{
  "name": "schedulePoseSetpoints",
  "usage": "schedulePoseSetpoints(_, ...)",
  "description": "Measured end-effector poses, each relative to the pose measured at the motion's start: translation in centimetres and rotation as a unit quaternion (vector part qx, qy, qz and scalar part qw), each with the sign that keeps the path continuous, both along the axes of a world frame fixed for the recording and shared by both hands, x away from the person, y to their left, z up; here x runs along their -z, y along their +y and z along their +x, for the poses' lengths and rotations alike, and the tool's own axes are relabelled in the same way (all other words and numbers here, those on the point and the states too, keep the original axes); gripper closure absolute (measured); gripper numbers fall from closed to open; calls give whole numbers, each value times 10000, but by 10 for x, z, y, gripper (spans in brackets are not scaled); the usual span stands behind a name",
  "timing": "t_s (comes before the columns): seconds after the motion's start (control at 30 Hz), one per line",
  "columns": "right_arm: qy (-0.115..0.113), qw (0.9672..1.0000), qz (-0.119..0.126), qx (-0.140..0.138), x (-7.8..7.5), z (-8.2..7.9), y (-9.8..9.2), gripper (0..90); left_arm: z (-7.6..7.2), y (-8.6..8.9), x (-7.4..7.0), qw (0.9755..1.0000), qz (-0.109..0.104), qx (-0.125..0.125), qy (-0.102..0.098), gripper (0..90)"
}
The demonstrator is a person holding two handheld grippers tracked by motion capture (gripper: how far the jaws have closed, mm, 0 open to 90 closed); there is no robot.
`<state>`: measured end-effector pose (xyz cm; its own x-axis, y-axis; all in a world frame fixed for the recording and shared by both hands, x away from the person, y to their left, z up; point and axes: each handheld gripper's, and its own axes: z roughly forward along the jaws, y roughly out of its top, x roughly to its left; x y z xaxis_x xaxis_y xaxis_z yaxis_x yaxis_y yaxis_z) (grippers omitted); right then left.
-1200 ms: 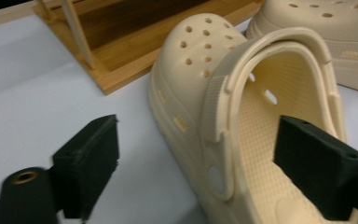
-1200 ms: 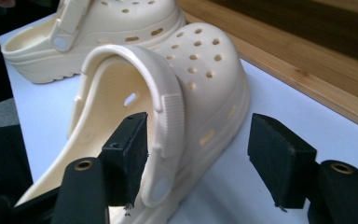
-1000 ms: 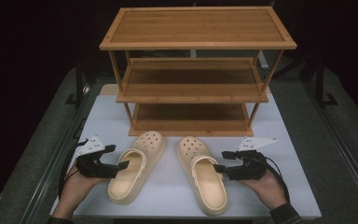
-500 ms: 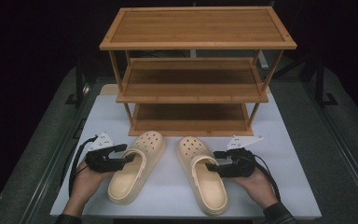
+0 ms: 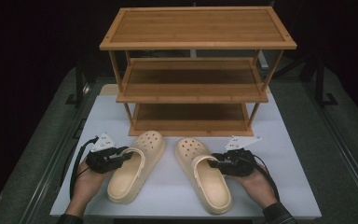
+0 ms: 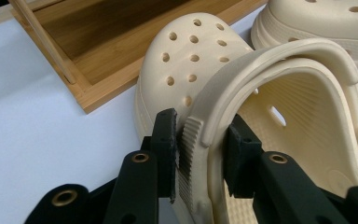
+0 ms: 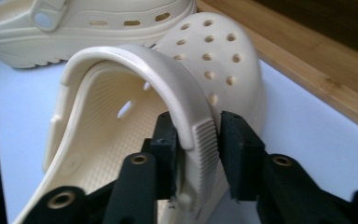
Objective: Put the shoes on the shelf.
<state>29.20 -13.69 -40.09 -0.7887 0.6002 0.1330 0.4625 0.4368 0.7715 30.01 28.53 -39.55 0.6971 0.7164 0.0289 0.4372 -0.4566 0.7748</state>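
Item one: left clog [image 5: 135,168], cream, perforated toe, lying sole down on the white bench [image 5: 177,205], toe pointing toward the rack [image 5: 196,70]. The left tool [image 5: 127,155] is coming in from the clog's outer side and is clenching the side wall at the strap; its jaws have just been closing. In the left gripper view the left tool [image 6: 200,156] is showing one pad pressing the ribbed outer edge of the left clog [image 6: 279,116] and the other pad pressing the inner face.

Item two: right clog [image 5: 205,179], same make, lying just beside the first, the two toes near each other, heels spreading apart. The right tool [image 5: 213,163] is gripping its outer side wall; its jaws have likewise just been closing. In the right gripper view the right tool [image 7: 198,154] is pinching the ribbed rim and strap of the right clog [image 7: 121,126] between both pads.

Item three: rack, bamboo, three shelves, standing at the far half of the bench, its bottom shelf just beyond the clog toes. All shelves are sitting bare.

Both hands are resting low on the bench at the near edge.
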Motion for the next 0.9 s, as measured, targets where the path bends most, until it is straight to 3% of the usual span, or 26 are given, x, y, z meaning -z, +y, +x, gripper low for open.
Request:
schedulePoseSetpoints(0.27, -180, 9995, -131, 233, -7, 0, -7, 758, -4, -5, -3, 9996, 209, -139, -152, 749)
schedulePoseSetpoints(0.63, -328, 9982, -64, 497, -21, 3, -24, 765, -7, -14, -13, 9997, -22, -61, -225, 753)
schedulePoseSetpoints(0.9, -465, 9960, -32, 763, -29, 23, -39, 765, 6, -36, -23, 9994, -121, 17, -326, 753)
